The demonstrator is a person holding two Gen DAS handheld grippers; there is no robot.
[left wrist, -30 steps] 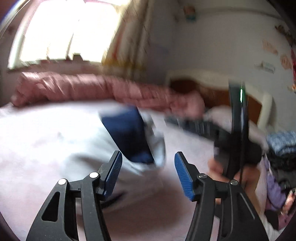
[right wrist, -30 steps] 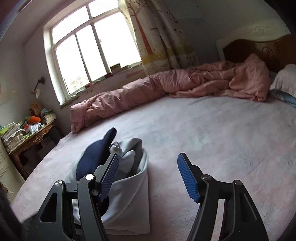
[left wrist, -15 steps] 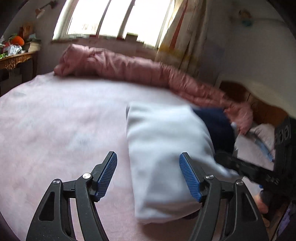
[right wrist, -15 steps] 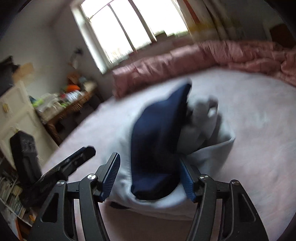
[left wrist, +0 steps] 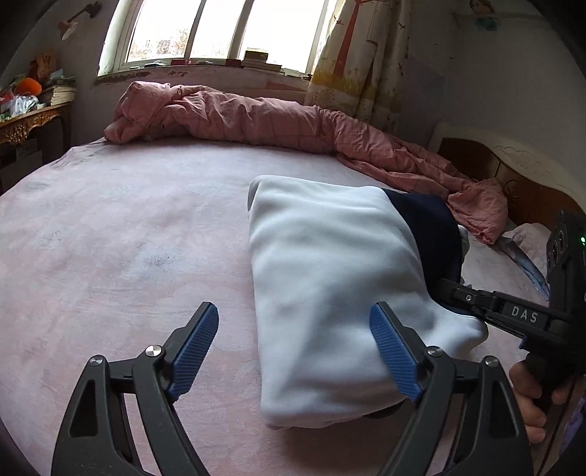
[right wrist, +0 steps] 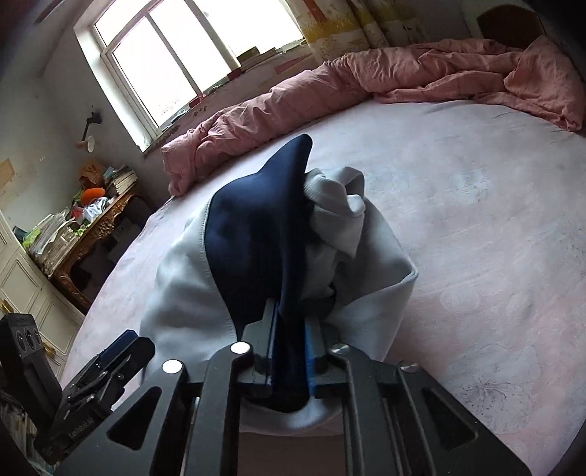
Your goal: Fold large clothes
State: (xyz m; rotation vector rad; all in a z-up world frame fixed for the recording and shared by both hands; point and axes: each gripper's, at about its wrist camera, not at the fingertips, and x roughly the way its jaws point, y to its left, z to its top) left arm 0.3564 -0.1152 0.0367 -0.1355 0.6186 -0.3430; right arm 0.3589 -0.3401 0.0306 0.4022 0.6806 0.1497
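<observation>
A folded pale grey and navy sweatshirt (left wrist: 329, 278) lies on the pink bed (left wrist: 128, 238). In the left wrist view my left gripper (left wrist: 293, 348) is open and empty, its right finger over the near end of the garment. My right gripper (right wrist: 289, 351) is shut on the navy part of the sweatshirt (right wrist: 256, 238), with the pale grey fabric bunched around it. The right gripper also shows in the left wrist view (left wrist: 512, 315), at the garment's right side. The left gripper shows at the lower left of the right wrist view (right wrist: 110, 362).
A rumpled pink duvet (left wrist: 274, 121) runs along the far side of the bed under the window (left wrist: 219, 33). A wooden headboard (left wrist: 512, 172) stands at the right. A cluttered gilt side table (right wrist: 84, 234) stands beside the bed.
My right gripper has closed on the navy part of the sweatshirt. My left gripper has swung round over the folded garment and stayed open.
</observation>
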